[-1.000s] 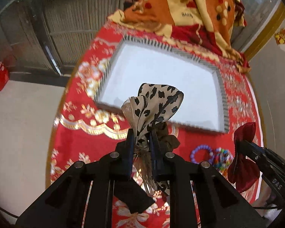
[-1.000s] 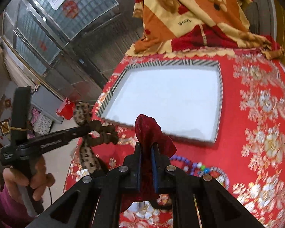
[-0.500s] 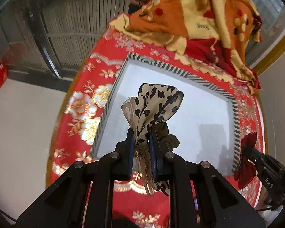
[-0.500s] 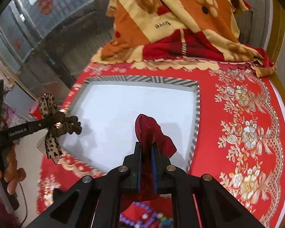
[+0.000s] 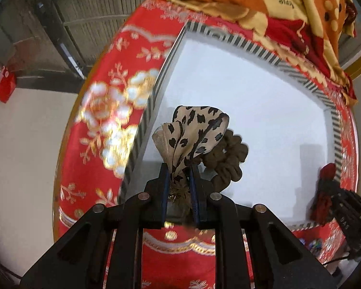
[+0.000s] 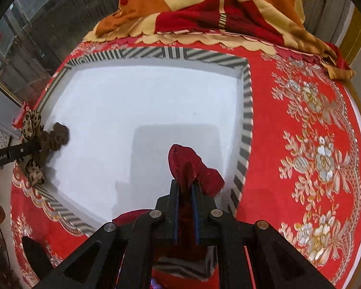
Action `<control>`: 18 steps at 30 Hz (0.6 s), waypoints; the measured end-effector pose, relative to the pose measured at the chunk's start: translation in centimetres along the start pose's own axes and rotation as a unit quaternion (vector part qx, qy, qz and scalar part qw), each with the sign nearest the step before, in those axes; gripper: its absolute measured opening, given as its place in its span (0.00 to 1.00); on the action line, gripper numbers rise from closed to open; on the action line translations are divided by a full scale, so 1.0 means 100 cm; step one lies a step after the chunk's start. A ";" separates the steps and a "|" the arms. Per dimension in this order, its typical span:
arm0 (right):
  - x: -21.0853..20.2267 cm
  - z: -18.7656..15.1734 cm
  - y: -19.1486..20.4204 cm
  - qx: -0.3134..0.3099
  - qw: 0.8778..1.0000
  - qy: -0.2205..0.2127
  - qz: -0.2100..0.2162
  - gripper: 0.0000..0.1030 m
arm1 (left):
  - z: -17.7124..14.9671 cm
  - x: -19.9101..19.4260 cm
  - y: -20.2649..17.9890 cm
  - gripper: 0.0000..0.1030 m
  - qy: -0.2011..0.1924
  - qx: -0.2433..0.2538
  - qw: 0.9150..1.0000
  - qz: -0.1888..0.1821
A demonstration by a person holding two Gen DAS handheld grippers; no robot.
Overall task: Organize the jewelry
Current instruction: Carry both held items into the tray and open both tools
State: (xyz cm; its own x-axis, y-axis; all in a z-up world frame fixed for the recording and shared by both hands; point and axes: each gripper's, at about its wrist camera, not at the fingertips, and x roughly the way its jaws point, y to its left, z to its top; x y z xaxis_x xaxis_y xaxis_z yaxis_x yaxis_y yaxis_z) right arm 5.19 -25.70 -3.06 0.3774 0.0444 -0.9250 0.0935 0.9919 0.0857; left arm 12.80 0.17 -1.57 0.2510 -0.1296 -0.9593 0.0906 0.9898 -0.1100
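Note:
My left gripper (image 5: 179, 168) is shut on a leopard-print bow scrunchie (image 5: 195, 132) with a brown ruffled band, held over the near left part of the white tray (image 5: 264, 101). It also shows in the right wrist view (image 6: 36, 139) at the tray's left edge. My right gripper (image 6: 185, 185) is shut on a dark red velvet bow (image 6: 192, 166), held over the near right part of the tray (image 6: 144, 101). The red bow shows in the left wrist view (image 5: 325, 190) by the tray's right rim.
The tray has a black-and-white striped rim (image 6: 246, 110) and sits on a red tablecloth with gold flowers (image 6: 312, 144). An orange and red blanket (image 6: 204, 4) lies behind the tray. Coloured beads (image 5: 312, 244) lie on the cloth near the right gripper.
Both grippers have moved forward, from over the cloth in front of the tray to over the tray's white floor, each still holding its bow. The beads have dropped out of the right wrist view.

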 end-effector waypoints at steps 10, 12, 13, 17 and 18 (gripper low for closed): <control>-0.010 -0.021 -0.010 0.018 0.999 -0.005 0.037 0.09 | -0.045 -0.010 0.001 0.15 0.018 0.006 1.000 -0.007; -0.014 -0.021 -0.015 0.028 0.998 -0.016 0.050 0.13 | -0.050 -0.012 0.002 0.15 0.019 0.003 1.000 -0.009; -0.018 -0.020 -0.017 0.035 0.998 -0.022 0.057 0.20 | -0.052 -0.014 0.002 0.18 0.016 0.002 1.000 -0.007; -0.036 -0.021 -0.018 0.047 0.994 -0.053 0.088 0.40 | -0.056 -0.023 0.005 0.35 -0.006 -0.004 1.000 0.002; -0.040 -0.021 -0.016 0.044 0.994 -0.056 0.088 0.40 | -0.056 -0.026 0.006 0.43 -0.011 -0.006 1.000 0.002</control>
State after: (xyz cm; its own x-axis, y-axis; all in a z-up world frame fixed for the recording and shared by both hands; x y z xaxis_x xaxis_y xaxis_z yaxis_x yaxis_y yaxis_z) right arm 1.58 -27.21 -0.33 0.4952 0.1985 -0.8458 0.0952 0.9553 0.2800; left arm 6.78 1.41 -0.58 0.2728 -0.1262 -0.9538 0.0772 0.9910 -0.1091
